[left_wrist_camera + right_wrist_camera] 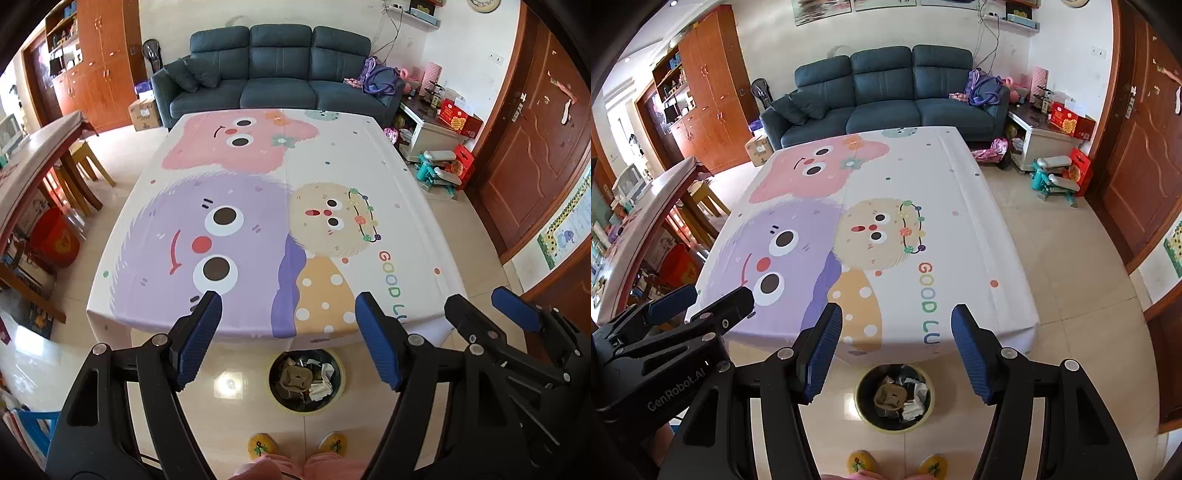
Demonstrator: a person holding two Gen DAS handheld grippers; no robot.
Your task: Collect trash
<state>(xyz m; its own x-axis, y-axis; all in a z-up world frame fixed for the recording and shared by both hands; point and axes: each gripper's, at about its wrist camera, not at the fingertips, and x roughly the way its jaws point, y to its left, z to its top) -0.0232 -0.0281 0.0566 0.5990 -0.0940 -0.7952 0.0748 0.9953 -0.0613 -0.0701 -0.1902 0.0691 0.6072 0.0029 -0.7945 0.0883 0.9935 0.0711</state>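
A round bin [306, 382] [894, 397] with a yellow rim and black liner stands on the floor at the table's near edge; crumpled paper and brownish trash lie inside. My left gripper [288, 295] is open and held high above the bin, nothing between its blue pads [192, 339]. My right gripper [895, 308] is open too, hovering beside the left one, also holding nothing; it shows at the right of the left wrist view as the right gripper [476, 295]. The table [369, 155] [979, 236] carries a cartoon cloth with no loose trash on it.
A person's yellow slippers [295, 445] [897, 461] stand just behind the bin. A blue sofa [277, 70] is beyond the table, a wooden table with stools [55, 155] at left, a white cabinet and toys [436, 147] at right, brown doors [535, 140] far right.
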